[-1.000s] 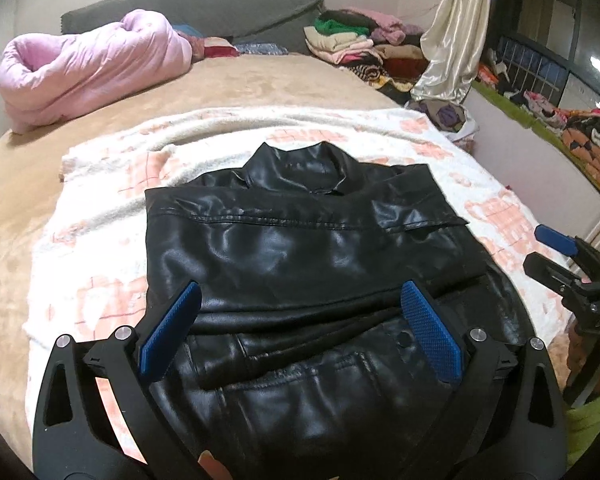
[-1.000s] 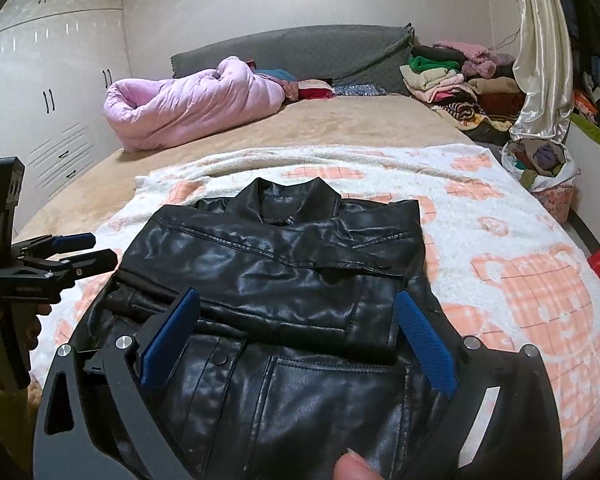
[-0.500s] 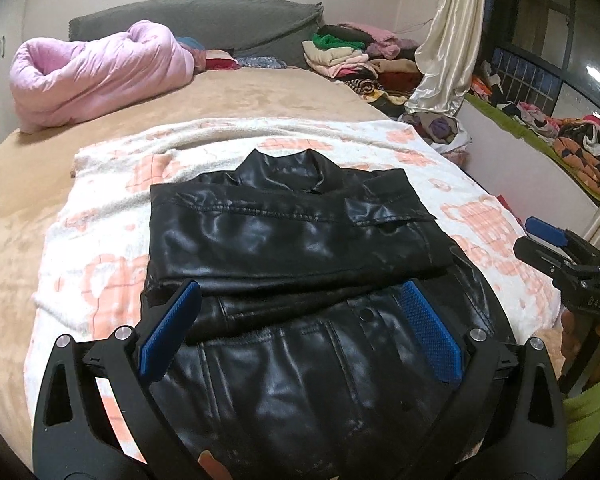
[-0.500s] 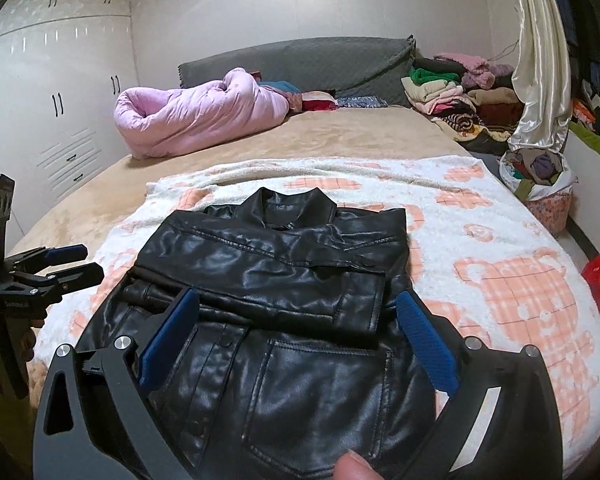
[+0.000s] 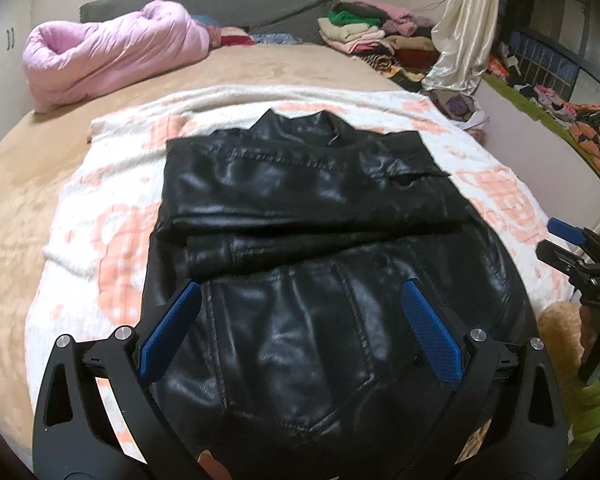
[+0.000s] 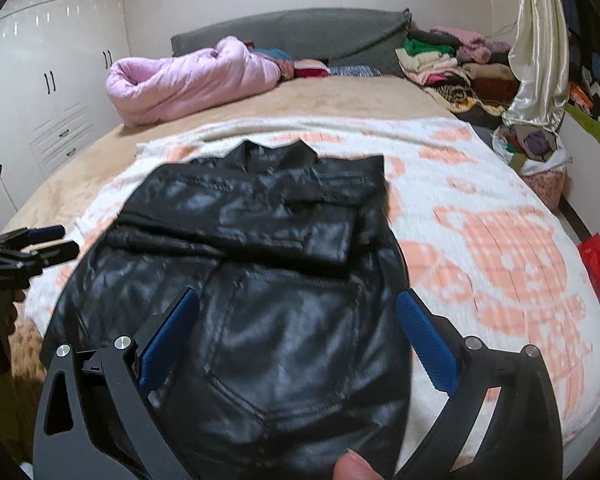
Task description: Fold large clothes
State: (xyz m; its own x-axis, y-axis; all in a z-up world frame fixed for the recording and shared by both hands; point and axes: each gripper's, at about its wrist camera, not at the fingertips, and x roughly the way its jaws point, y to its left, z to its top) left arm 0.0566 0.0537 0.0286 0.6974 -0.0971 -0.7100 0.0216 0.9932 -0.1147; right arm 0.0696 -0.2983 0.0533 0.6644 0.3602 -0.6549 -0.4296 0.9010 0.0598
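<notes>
Each claw (image 5: 300, 328) (image 6: 298, 334) is a black forked frame with textured blue pads (image 5: 432, 344) and silver screws (image 5: 475, 334).

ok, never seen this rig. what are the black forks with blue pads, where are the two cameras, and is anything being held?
There is no robot arm: a person holds a two-finger gripper in each hand, each carrying a fisheye camera that looks along its fingers. One view shows the left gripper, the other the right gripper; each also glimpses the other at its edge. Both are open and hold nothing. Beneath them a black leather jacket, sleeves folded across, lies on a white and peach blanket on a bed. A pink duvet sits farther back.
</notes>
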